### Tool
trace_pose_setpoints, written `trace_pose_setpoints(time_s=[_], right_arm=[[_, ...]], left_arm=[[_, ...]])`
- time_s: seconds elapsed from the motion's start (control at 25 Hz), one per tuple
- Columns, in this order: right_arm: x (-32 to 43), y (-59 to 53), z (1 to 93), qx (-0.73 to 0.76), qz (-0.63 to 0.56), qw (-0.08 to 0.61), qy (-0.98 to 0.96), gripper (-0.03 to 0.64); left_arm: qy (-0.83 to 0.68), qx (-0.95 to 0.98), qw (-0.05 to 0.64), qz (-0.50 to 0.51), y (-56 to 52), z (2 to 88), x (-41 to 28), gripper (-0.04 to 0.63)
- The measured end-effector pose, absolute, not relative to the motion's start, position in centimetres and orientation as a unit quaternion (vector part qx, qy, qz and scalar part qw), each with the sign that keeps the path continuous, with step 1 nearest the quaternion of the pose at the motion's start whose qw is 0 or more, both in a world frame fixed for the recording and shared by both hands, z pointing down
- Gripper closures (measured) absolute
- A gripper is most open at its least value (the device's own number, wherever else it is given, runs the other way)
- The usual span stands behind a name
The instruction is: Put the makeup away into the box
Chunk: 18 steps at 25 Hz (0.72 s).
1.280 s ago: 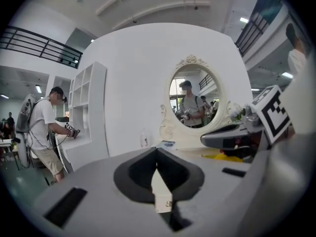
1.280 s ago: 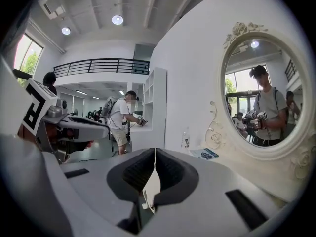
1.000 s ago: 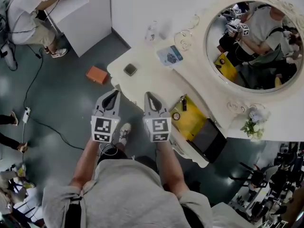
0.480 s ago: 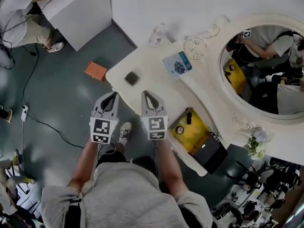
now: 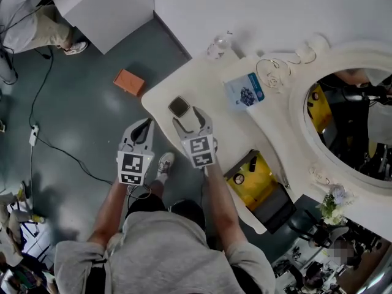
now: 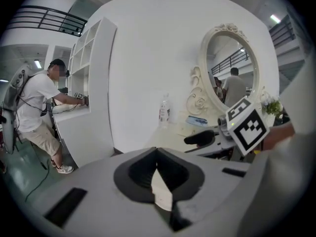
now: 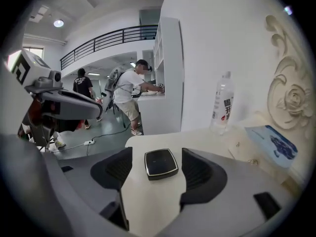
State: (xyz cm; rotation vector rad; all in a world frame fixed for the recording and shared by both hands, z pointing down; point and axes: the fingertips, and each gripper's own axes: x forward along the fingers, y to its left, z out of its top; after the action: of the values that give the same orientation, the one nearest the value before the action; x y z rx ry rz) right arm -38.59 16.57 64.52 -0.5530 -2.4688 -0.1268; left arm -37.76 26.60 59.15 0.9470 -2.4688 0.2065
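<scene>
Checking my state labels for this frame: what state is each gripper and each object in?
Right gripper: open, jaws just opened, compact lined up between them, untouched.
Left gripper: shut, empty.
Compact: closed, lying flat.
Yellow box: open, dark lid laid back.
Water bottle: upright.

Grey shirt (image 5: pixel 165 250), left tongs (image 5: pixel 146 122), right tongs (image 5: pixel 185 116)

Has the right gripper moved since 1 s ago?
Yes. The right gripper has advanced past the dressing table edge toward the black compact, which now sits between its jaws. The jaws have just been opening and are not touching it.
</scene>
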Motion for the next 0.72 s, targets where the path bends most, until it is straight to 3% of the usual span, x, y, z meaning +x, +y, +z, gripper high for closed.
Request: trace_pose_setpoints(time_s=[0.24, 0.72], right_arm=[[-40.2, 17.0, 69.5, -0.232, -0.068, 0.348, -0.906, 0.281], [-41.3, 17.0, 71.9, -0.250, -0.090, 0.383, -0.885, 0.284]], left_arm=[[-0.902, 0.334, 0.266, 0.071, 27.7, 61.3, -38.4, 0.591], [-0.905, 0.313, 0.282, 0.058, 29.3, 62.6, -39.7, 0.592]])
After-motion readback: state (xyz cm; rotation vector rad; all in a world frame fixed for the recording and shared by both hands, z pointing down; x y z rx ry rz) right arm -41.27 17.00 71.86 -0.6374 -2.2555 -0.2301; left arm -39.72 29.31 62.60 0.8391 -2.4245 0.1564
